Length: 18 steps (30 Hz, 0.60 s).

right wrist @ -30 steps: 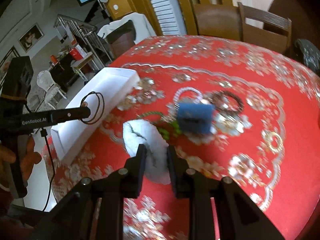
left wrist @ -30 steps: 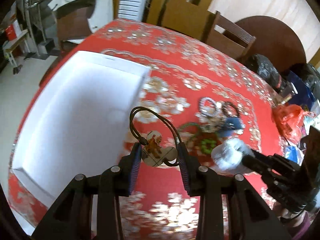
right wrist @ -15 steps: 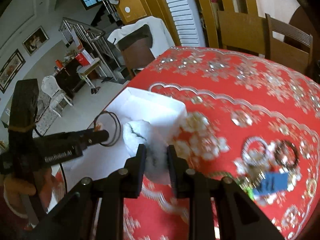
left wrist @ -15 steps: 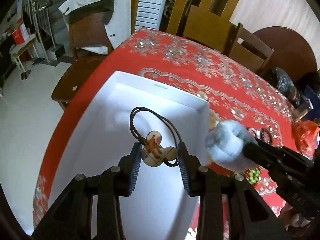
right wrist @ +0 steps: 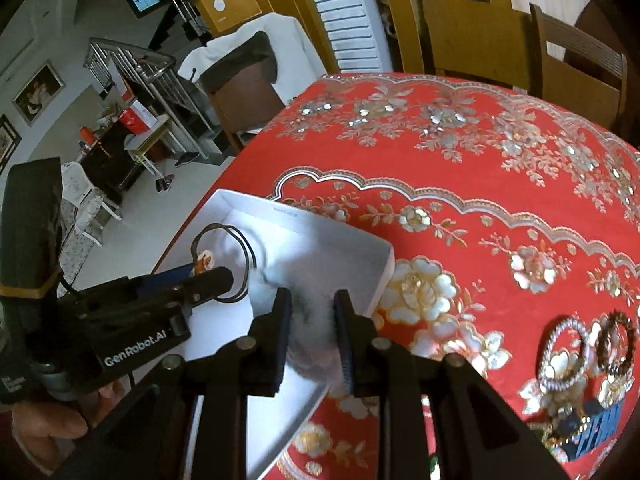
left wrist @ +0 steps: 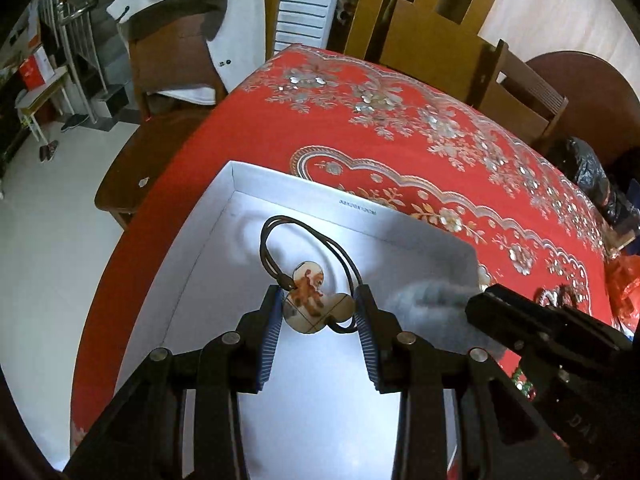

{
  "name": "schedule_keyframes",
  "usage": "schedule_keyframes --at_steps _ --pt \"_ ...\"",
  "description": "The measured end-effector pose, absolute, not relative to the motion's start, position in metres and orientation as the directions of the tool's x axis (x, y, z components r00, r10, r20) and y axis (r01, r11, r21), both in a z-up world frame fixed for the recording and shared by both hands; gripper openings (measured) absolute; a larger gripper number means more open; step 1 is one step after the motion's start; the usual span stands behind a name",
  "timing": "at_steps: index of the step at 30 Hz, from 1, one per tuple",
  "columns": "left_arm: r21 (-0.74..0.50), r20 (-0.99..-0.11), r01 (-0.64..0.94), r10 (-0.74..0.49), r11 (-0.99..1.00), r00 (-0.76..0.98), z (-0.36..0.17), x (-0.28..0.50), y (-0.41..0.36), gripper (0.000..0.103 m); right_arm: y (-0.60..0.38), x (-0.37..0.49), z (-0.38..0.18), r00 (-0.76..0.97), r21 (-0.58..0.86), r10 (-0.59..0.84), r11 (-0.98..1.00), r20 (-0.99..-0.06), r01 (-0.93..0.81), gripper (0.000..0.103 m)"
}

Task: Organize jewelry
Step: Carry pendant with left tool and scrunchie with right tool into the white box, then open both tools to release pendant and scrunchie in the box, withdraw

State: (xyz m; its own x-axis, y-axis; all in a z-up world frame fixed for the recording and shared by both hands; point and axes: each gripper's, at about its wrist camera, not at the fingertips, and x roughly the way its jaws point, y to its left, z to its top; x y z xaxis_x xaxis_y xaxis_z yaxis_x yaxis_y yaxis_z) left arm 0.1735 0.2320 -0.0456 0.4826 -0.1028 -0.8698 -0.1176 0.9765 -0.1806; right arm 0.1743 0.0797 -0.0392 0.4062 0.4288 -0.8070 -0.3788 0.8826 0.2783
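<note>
Hanging over the white box (left wrist: pixel 208 248), the left tool (left wrist: pixel 319 312) grips a flat pendant (left wrist: pixel 310 300) between its blue pads, the dark cord (left wrist: pixel 276 240) looping up from it above the box floor; a hand (right wrist: pixel 44 428) shows at the lower left of the right wrist view, holding that tool's black body; just to the right, the right tool (right wrist: pixel 312 312) is clamped on a fluffy white pouch (right wrist: pixel 308 344), also over the box, near its right wall; the two tools sit close side by side; the box lies on the desk (right wrist: pixel 460 184) with its red floral cloth, at the edge nearest the floor; farther right on the cloth, well apart from the box, lie a pearl bracelet (right wrist: pixel 560 350), a dark beaded bracelet (right wrist: pixel 618 342) touching it, and a blue item (right wrist: pixel 600 428) below them; wooden chairs (left wrist: pixel 432 40) stand behind the desk.
</note>
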Motion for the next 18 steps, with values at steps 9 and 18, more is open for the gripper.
schedule_keyframes --at_steps 9,18 --pt "-0.189 -0.883 -0.151 -0.101 0.97 0.458 -0.063 0.183 0.244 0.062 0.094 0.187 -0.052 0.374 0.268 0.434 0.867 -0.82 -0.419 0.022" --pt "-0.237 -0.87 -0.151 -0.14 0.96 0.473 -0.067 0.183 0.249 0.062 0.072 0.192 -0.039 0.411 0.329 0.492 0.853 -0.768 -0.405 0.055"
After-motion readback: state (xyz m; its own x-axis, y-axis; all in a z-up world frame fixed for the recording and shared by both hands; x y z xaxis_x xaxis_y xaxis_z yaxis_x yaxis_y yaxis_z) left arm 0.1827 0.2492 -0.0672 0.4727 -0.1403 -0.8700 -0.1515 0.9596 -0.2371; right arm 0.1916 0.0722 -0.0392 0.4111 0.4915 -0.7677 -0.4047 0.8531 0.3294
